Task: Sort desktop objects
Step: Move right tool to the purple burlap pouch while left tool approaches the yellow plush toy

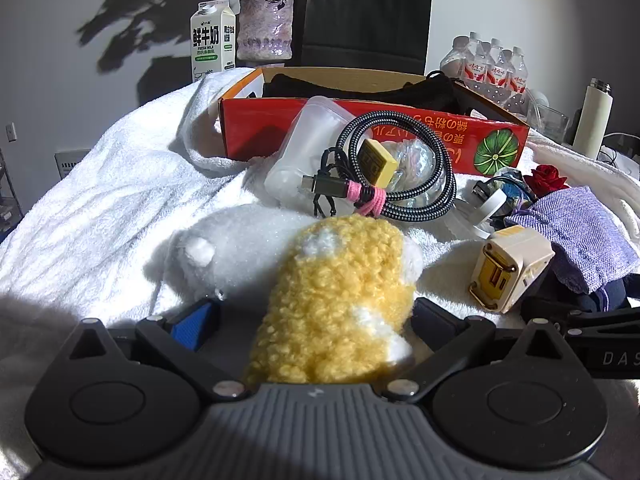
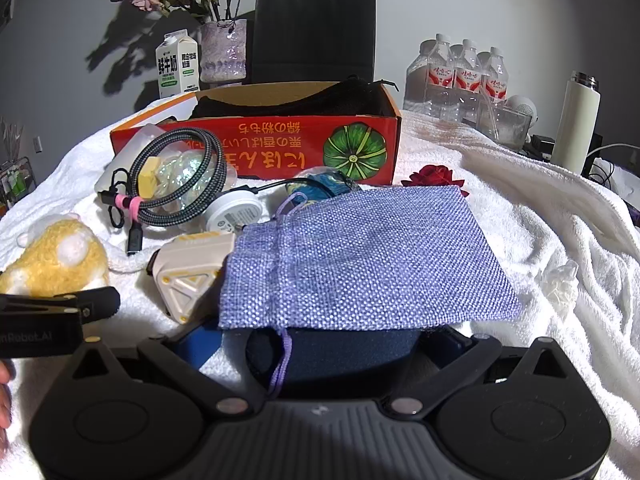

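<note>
Yellow fleece, soft, light and squashy, the plush toy (image 1: 336, 304) lies on the near white towel (image 1: 100, 200) between the wide-open left gripper (image 1: 316, 320), best pinched across its middle.

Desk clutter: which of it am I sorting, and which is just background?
To sort: plush toy, cable, charger, purple pouch, white puck, red rose; likely into the red box.

Background: milk carton, vase, black bag, bottles, flask.
</note>
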A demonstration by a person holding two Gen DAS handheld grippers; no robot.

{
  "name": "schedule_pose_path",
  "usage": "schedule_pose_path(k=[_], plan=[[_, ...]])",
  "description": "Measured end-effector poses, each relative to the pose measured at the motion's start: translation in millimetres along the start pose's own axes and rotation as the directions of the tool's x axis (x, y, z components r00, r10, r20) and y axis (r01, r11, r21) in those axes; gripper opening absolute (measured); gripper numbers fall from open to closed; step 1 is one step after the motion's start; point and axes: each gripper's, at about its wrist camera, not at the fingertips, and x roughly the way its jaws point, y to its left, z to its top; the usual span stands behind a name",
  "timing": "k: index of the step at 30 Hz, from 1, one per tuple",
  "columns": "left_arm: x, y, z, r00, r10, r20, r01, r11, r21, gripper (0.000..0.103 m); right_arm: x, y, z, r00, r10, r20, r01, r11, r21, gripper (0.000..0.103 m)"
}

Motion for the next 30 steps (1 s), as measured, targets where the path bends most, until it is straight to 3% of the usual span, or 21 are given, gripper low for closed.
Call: schedule_pose_path(k=[30], plan=[[-0.8, -0.7, -0.4, 1.000, 0.000, 0.001, 0.000, 1.000, -0.001, 0.103, 1.3, -3.4, 1.8, 1.000, 0.016, 0.000, -0.016, 1.000, 0.017, 0.103]])
